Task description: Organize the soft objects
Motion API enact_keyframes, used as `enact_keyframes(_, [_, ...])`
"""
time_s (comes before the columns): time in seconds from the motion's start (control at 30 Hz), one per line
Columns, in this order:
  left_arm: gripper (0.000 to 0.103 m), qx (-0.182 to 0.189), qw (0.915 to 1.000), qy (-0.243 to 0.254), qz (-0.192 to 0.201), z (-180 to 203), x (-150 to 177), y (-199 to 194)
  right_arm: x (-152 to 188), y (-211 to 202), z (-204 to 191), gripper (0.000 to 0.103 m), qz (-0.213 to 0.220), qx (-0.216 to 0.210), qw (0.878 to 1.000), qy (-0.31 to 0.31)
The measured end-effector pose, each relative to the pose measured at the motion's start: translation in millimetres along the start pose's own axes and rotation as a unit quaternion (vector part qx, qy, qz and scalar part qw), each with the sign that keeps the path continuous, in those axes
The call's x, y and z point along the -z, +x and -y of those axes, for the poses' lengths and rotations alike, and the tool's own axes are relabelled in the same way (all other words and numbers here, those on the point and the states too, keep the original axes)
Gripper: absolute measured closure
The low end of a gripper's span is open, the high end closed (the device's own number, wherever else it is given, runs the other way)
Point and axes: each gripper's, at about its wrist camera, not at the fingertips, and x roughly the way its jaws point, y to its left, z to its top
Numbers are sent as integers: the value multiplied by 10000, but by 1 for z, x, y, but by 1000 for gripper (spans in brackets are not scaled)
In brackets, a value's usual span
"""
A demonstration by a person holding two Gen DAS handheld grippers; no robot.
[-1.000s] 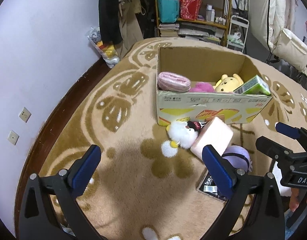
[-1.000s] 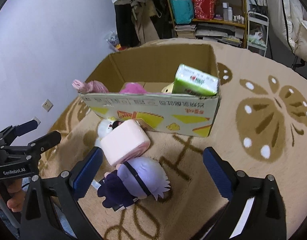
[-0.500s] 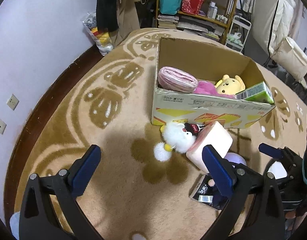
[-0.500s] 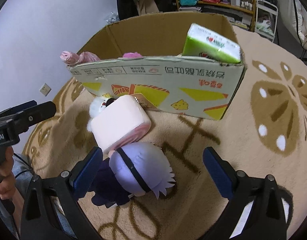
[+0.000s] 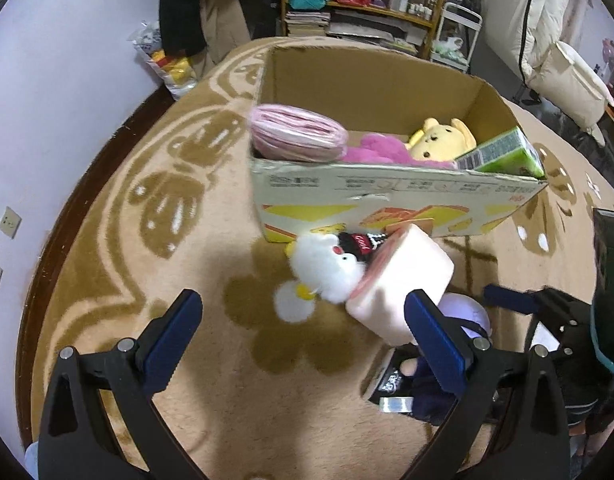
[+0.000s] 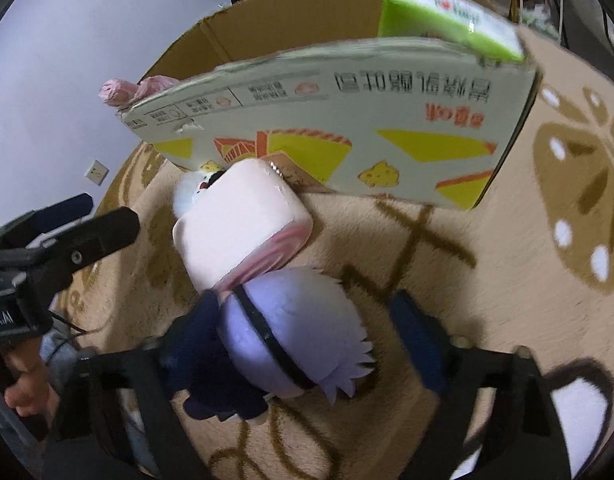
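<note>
A home: patterned carpet (image 5: 147, 264), cluttered shelves (image 5: 371, 4).

Tan carpet (image 5: 195, 360) with brown flower shapes covers the floor, dark wood trim around it at 9 o'clock. Plain lavender wall (image 5: 59, 60) with outlets. Cluttered wooden shelf (image 5: 371, 4) at 12, white padded chair (image 5: 567, 80) at 2.
</note>
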Motion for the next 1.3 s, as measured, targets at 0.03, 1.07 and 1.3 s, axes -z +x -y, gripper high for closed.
enact_keyframes(0.03, [3,10,10000,42,-21,2,0,2,-2,3,2,20,-46,-73,10000,50])
enact_keyframes(1.07, [34,656,9926,968,-323,48,-1,32,-22,-28,40,37,297,774,9964,193])
enact_keyframes(1.3, [35,752,9886,1258,-334,61,4,33,-23,-29,39,37,265,826,9962,124])
